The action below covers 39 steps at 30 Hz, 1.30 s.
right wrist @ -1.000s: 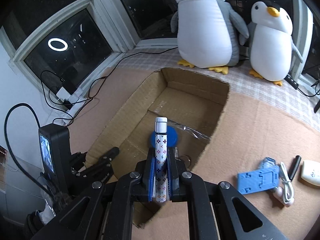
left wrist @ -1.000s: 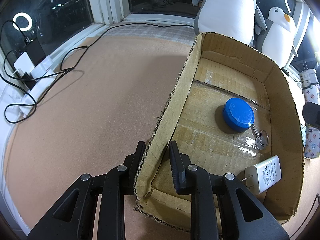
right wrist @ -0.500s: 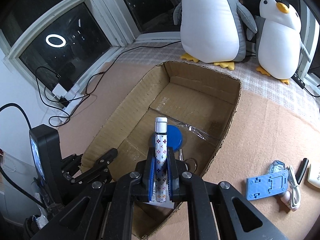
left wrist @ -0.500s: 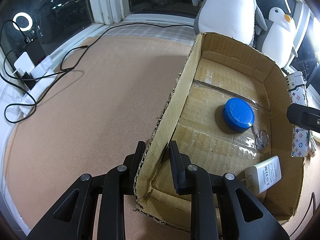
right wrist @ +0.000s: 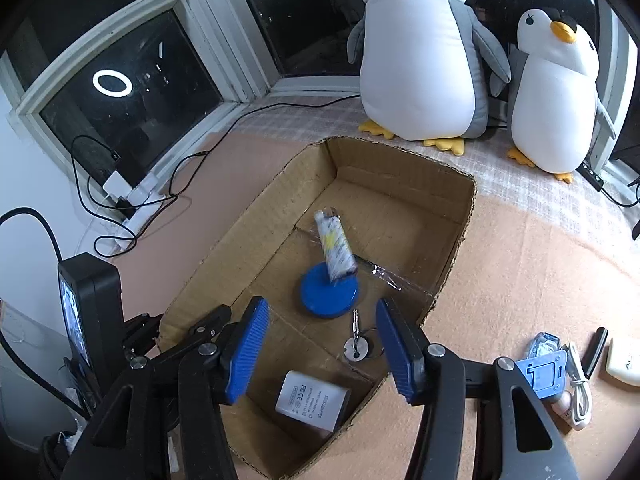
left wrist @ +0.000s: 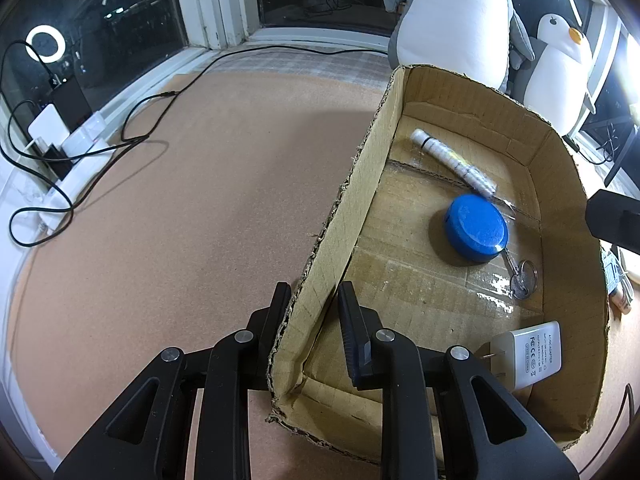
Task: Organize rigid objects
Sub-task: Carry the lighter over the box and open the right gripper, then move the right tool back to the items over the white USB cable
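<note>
An open cardboard box [left wrist: 360, 184] [right wrist: 460, 248] lies on the brown mat. My left gripper [left wrist: 312, 300] is shut on its left wall near the front corner. Inside lie a blue disc [left wrist: 476, 228] [right wrist: 330, 294], a key on a ring [left wrist: 522, 274] [right wrist: 356, 344] and a white power adapter [left wrist: 532, 354] [right wrist: 314, 400]. A patterned white lighter [left wrist: 452, 160] [right wrist: 334, 246], blurred, tumbles by the disc's far side. My right gripper [right wrist: 320, 308] hangs above the box, its blue-padded jaws opening with nothing between them.
Two plush penguins [right wrist: 416, 52] stand behind the box. Black cables and a power strip [left wrist: 60, 148] run along the window at left. Right of the box lie a blue phone stand [right wrist: 540, 372], a white cable [right wrist: 576, 396] and small gadgets.
My right gripper's jaws have spread and let go of the patterned lighter, which has dropped into the box beyond the blue disc. The left gripper has kept its hold on the wall.
</note>
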Each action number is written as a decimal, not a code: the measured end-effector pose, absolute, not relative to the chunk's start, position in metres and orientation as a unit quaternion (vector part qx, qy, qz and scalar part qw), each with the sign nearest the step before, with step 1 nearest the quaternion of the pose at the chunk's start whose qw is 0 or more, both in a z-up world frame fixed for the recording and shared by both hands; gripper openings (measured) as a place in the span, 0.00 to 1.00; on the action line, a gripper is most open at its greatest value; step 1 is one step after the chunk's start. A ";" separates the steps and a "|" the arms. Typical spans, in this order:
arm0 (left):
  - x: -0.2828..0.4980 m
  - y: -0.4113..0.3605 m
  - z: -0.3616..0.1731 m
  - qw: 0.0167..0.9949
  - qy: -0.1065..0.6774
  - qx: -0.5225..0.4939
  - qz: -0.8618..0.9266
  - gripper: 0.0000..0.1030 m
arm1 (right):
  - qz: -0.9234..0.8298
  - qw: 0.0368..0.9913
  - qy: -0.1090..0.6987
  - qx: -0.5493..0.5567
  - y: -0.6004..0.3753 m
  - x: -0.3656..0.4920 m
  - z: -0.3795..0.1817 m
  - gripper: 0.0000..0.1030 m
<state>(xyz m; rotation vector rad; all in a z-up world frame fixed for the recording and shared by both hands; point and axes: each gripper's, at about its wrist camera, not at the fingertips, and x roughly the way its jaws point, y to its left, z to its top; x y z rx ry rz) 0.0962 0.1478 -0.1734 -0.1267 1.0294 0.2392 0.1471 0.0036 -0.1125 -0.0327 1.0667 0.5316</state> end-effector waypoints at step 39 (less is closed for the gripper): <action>0.095 0.148 -0.174 0.861 0.492 -0.056 0.118 0.22 | 0.135 0.836 0.531 0.028 -0.207 0.145 -0.139 0.49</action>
